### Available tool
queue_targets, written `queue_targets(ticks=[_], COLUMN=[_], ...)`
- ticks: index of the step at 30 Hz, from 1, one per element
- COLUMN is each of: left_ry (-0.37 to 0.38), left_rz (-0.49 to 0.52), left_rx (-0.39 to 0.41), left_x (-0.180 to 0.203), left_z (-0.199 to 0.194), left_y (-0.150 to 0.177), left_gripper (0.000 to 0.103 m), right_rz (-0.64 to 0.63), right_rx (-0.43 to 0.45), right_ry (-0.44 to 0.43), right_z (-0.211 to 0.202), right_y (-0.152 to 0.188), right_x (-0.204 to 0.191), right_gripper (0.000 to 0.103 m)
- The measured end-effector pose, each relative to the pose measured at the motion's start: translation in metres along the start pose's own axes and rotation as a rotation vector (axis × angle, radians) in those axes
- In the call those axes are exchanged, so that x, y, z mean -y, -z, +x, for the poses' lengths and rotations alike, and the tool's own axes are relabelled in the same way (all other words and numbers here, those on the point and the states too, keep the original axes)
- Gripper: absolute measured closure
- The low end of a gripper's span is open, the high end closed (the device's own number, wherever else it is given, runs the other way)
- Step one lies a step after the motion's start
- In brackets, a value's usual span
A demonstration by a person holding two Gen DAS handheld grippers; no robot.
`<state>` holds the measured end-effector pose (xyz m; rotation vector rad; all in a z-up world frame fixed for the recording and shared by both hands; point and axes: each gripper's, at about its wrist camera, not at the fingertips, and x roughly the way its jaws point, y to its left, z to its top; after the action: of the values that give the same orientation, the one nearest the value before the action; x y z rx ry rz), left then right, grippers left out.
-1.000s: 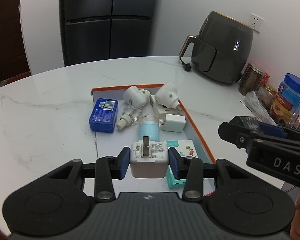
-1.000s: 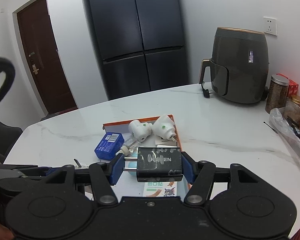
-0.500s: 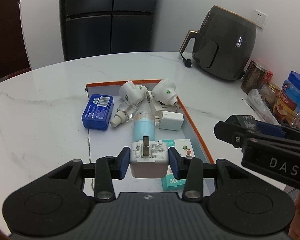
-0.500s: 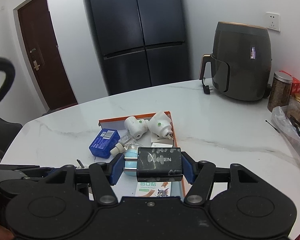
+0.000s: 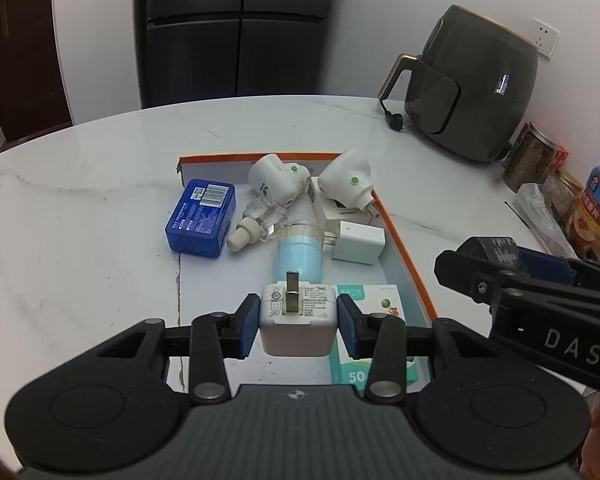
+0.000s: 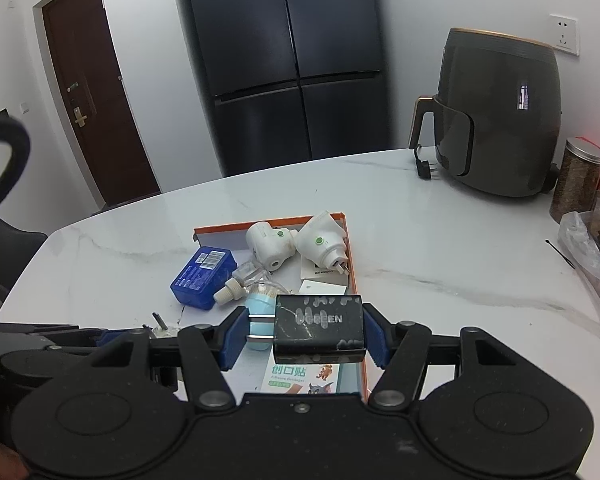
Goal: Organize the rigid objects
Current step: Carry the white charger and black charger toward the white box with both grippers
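Observation:
My left gripper (image 5: 298,328) is shut on a white charger (image 5: 298,320), prongs up, held above the near end of an orange-rimmed tray (image 5: 408,258). My right gripper (image 6: 304,336) is shut on a black charger (image 6: 319,328), prongs to the left, above the same tray (image 6: 352,248); it also shows at the right of the left wrist view (image 5: 496,254). In the tray lie two white plug-in units (image 5: 276,178), a clear bottle (image 5: 260,224), a light blue tube (image 5: 300,254), a white adapter (image 5: 358,242) and a bandage box (image 5: 364,340). A blue box (image 5: 202,218) sits at its left edge.
A dark air fryer (image 5: 468,84) stands at the back right of the white marble table (image 5: 80,220), its plug (image 5: 394,120) lying beside it. Jars and a plastic bag (image 5: 552,200) crowd the right edge. A black fridge (image 6: 284,60) and brown door (image 6: 88,92) are behind.
Both grippers have pulled back and risen slightly from the tray, each keeping its charger. The tray's contents have not moved.

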<state>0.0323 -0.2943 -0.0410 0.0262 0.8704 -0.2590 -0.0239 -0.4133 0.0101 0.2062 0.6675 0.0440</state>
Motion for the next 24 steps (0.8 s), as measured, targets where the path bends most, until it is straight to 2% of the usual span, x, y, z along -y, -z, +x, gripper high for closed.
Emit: queue_targets(ticks=[24], left_ry=[-0.039], left_rz=[-0.022], left_rx=[0.018], left_x=[-0.016], left_z=[0.017], left_y=[-0.025], left_gripper=[0.061], right_rz=[-0.011], right_rx=[-0.011], right_ry=[-0.013], right_z=[0.028], right_y=[-0.012], right_x=[0.004], right_gripper=[0.03])
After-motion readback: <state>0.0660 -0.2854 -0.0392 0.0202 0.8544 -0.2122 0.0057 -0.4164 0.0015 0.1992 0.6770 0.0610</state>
